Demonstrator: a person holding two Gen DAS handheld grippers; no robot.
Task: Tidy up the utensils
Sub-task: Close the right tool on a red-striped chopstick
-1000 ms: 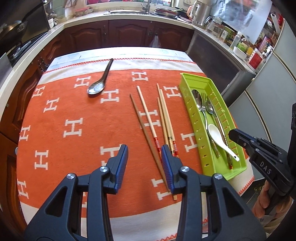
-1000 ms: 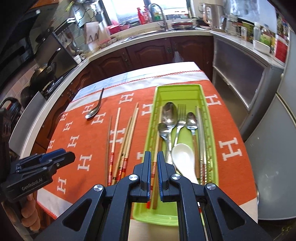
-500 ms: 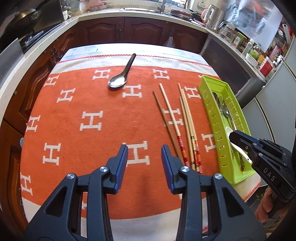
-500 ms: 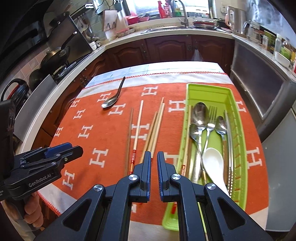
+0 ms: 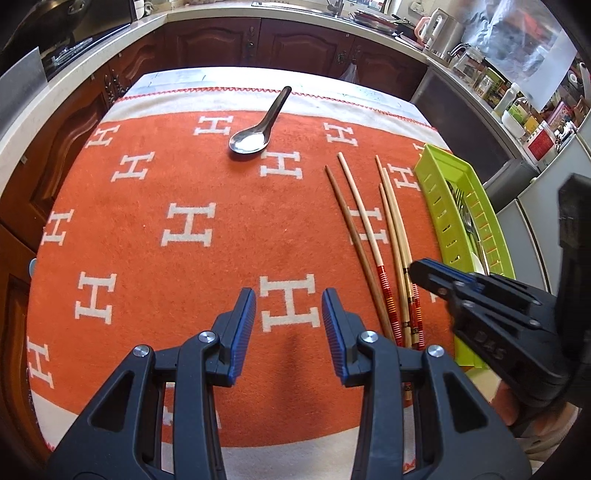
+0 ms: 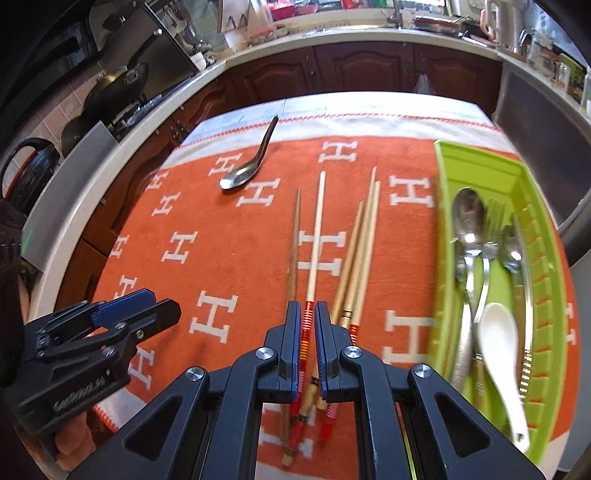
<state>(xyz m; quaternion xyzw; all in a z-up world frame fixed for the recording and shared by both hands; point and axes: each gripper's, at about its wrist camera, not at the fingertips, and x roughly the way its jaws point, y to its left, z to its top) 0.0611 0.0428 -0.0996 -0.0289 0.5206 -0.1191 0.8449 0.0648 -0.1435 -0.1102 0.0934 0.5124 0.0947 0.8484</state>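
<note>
Several wooden chopsticks (image 5: 369,236) (image 6: 317,229) with red-banded ends lie side by side on the orange cloth (image 5: 147,258). A dark spoon (image 5: 251,140) (image 6: 240,177) rests near the cloth's far edge. The green tray (image 5: 439,192) (image 6: 476,166) on the right holds metal spoons and a fork (image 6: 469,218) and a white spoon (image 6: 498,339). My left gripper (image 5: 288,295) (image 6: 162,302) hangs open and empty over bare cloth, left of the chopsticks. My right gripper (image 6: 307,306) (image 5: 417,267) is shut, holding nothing, above the chopsticks' banded ends.
The cloth covers a small table with drop-offs on all sides. Dark wood cabinets and a countertop (image 5: 207,11) ring the table. Pans sit on a stove (image 6: 122,81) at the far left, and jars crowd the counter (image 5: 517,107) at the right.
My right gripper has slid left from over the green tray to over the chopsticks and dropped lower, still shut. My left gripper has shifted left and down, still open.
</note>
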